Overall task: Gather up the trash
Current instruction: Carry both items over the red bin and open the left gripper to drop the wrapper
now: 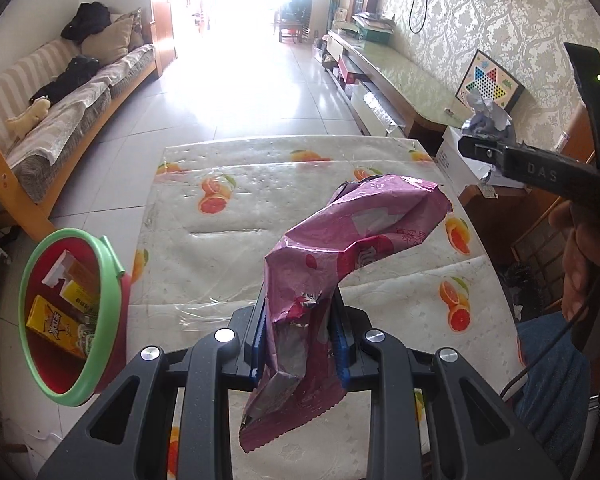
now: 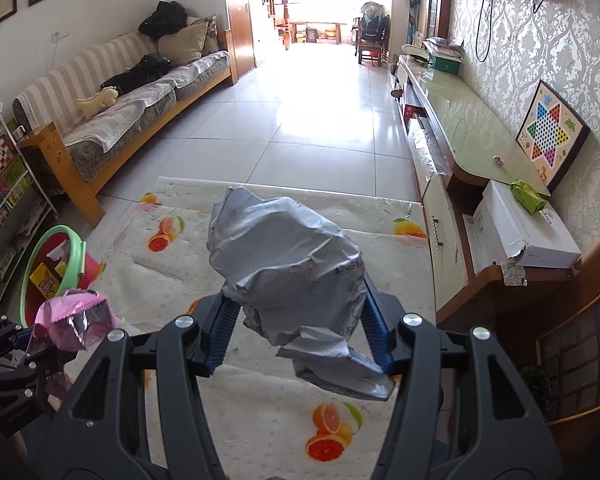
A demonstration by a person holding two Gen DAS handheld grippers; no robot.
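Below your left gripper [image 1: 300,340]: jaws clamp pink wrapper [image 1: 340,248], long axis running up-right over table [image 1: 228,208]. Bin [image 1: 72,320] sits low left, nearer this hand, path clear.

Right view: right gripper [image 2: 300,328] pinches crumpled grey bag [image 2: 284,264]; bin far left, left gripper between.

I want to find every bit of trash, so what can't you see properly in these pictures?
- Bin: in both views the near rim hides its bottom; only some boxes show.
- Pink wrapper in the left claw: print too crumpled to read.
- Grey bag in the right claw: it hides the table behind it.
- Far doorway: washed out by glare in the left wrist view.
- Table's near edge: cut off by both claws' bodies.
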